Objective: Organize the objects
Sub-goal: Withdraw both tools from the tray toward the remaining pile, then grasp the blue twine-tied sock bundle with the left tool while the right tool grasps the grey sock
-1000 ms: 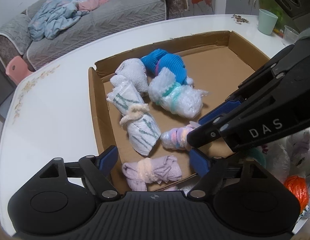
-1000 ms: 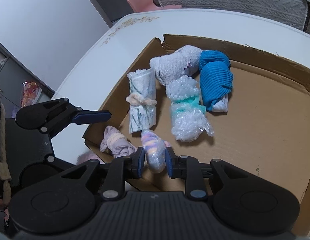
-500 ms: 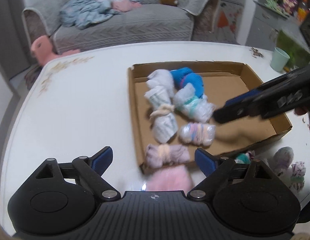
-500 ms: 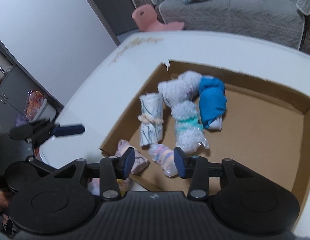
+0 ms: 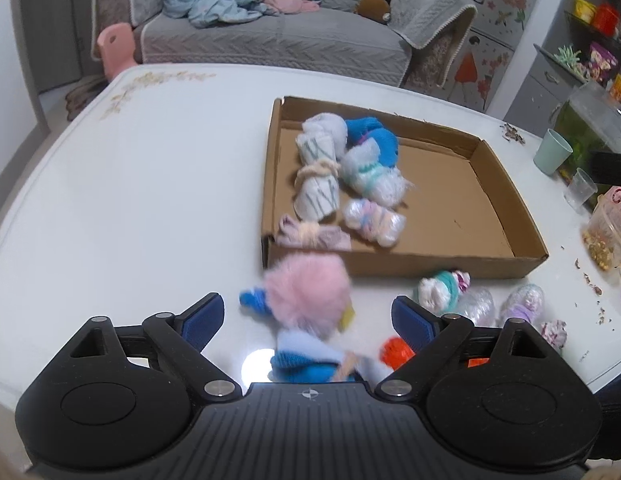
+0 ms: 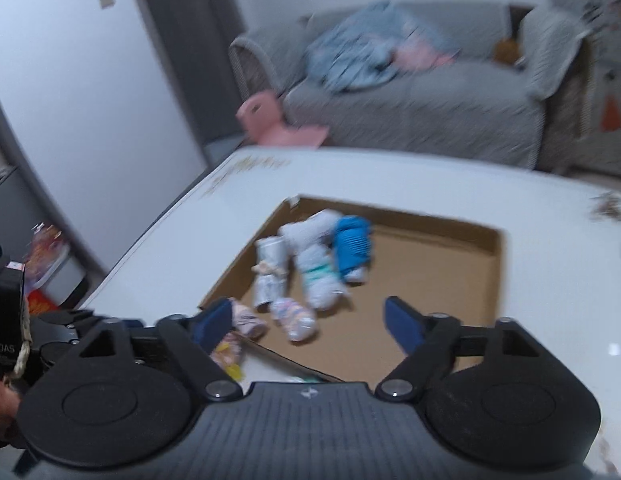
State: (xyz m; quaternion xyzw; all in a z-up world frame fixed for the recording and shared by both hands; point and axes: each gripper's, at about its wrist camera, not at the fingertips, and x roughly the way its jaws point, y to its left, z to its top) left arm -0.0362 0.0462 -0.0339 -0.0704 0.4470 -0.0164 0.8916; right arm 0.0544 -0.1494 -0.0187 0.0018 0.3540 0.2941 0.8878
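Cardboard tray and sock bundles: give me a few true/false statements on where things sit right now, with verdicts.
1. The pastel striped bundle lies inside the cardboard tray. True.
2. The fluffy pink bundle is inside the tray. False: it sits on the white table, just outside the tray's near wall.
3. The right gripper is clamped on a bundle. False: its jaws are opening, with nothing pressed between them.
4. The tray's right half is bare cardboard. True.
5. The blue bundle lies at the tray's far end. True.
6. The green cup stands inside the tray. False: on the table beyond it.
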